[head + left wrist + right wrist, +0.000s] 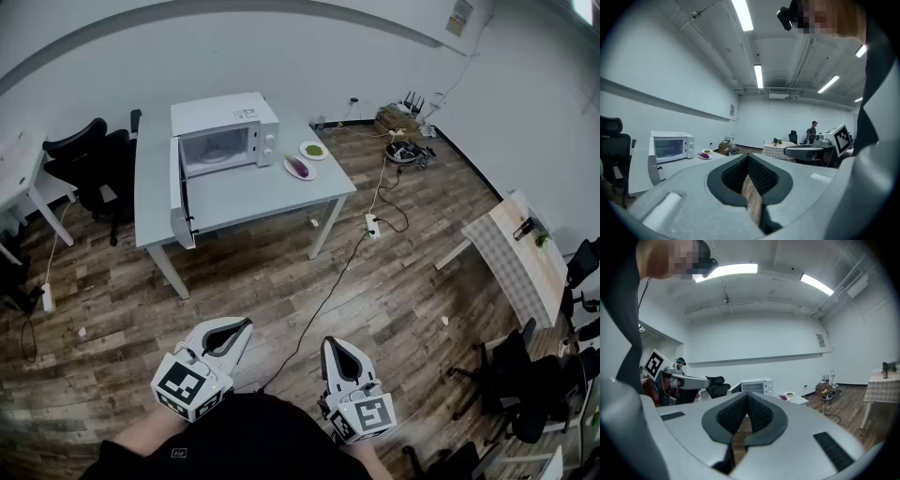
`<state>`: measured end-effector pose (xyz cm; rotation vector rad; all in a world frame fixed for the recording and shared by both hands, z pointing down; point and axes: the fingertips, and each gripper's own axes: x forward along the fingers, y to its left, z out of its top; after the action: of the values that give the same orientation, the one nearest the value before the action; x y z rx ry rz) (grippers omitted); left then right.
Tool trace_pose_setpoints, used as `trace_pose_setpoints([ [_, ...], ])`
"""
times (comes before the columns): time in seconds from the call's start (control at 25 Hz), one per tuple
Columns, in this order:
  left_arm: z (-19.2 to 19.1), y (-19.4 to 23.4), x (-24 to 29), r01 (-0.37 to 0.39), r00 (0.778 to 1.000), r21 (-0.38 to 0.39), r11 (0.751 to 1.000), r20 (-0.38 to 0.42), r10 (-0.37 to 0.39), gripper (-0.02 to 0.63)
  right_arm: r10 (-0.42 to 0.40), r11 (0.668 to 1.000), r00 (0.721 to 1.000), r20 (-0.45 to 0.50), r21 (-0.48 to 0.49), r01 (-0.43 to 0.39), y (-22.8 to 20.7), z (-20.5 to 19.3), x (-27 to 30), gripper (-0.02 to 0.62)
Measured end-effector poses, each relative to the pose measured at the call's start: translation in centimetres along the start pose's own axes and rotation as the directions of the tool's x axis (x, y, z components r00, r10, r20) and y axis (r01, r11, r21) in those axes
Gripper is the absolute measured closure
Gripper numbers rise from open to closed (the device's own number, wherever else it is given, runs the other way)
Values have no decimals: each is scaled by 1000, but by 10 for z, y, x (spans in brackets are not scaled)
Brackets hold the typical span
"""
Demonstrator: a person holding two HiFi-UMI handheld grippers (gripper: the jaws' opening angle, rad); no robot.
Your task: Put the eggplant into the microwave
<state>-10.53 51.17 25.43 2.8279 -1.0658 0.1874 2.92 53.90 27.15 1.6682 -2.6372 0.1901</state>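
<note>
Working table (246, 201): grey; a microwave and a plate are carried on it.
Microwave (225, 116): white, set at the table's back; its door (178, 187) is swung open.
Left gripper (247, 323): jaws are closed together; nothing is held.
Right gripper (328, 343): jaws are closed together; nothing is held.
Plate (308, 175): placed just right of the microwave.
Eggplant (298, 166): laid on the plate, well apart from both grippers' fingers (689, 192).
</note>
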Motion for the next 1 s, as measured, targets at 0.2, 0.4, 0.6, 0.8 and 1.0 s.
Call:
trace_pose_setpoints([
  [0.2, -1, -4, 3, 11, 1000, -2, 1000, -4, -12, 598, -13, 1000, 1000, 4, 0, 13, -4, -2, -1, 583],
  [0.4, -2, -6, 5, 17, 1000, -3, 1000, -18, -17, 598, -25, 1000, 1000, -5, 9, 25, -13, -9, -6, 581],
  [0.6, -2, -26, 19, 29, 999, 7, 1000, -26, -29, 598, -57, 998, 998, 0, 31, 57, -39, -17, -28, 581],
  [0.8, -9, -57, 39, 8, 1000, -12, 1000, -22, -8, 598, -49, 997, 999, -11, 51, 49, -66, -30, -62, 581],
  [1.0, -22, -92, 57, 13, 999, -50, 999, -38, -15, 598, -33, 997, 999, -14, 73, 34, -87, -37, -85, 580],
])
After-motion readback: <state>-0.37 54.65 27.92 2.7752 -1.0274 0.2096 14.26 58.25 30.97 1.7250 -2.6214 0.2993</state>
